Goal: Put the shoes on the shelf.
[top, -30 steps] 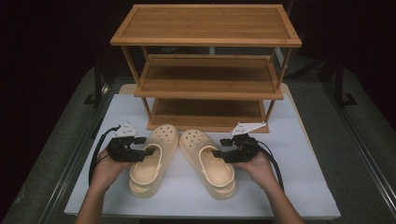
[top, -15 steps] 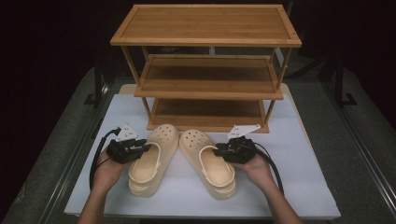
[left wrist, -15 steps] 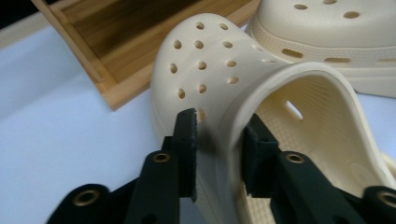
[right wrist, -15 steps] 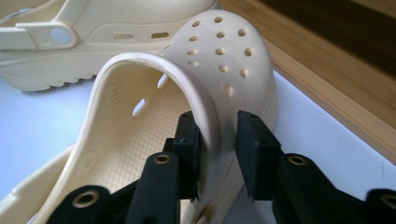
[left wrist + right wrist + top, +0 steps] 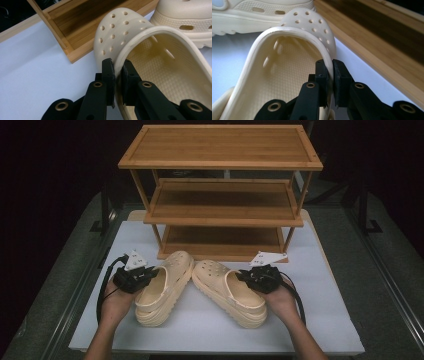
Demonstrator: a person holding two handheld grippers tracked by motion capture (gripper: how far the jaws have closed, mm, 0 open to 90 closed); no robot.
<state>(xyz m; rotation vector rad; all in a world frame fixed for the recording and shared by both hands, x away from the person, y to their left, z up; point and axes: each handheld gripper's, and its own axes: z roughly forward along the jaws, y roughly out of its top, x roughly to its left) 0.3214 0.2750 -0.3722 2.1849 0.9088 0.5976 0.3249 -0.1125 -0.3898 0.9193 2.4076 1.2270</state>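
1. High view: the left gripper [image 5: 150, 272] and right gripper [image 5: 246, 276] have just been closing, each now pinching the outer wall of its own clog, left clog [image 5: 161, 287] and right clog [image 5: 229, 291], just short of the wooden rack [image 5: 220, 220].
2. Left gripper view: the fingers [image 5: 109, 75] are clamping the rim, one inside, one outside.
3. Right gripper view: the fingers [image 5: 339, 75] are squeezing the rim likewise. Both look ready for lifting.
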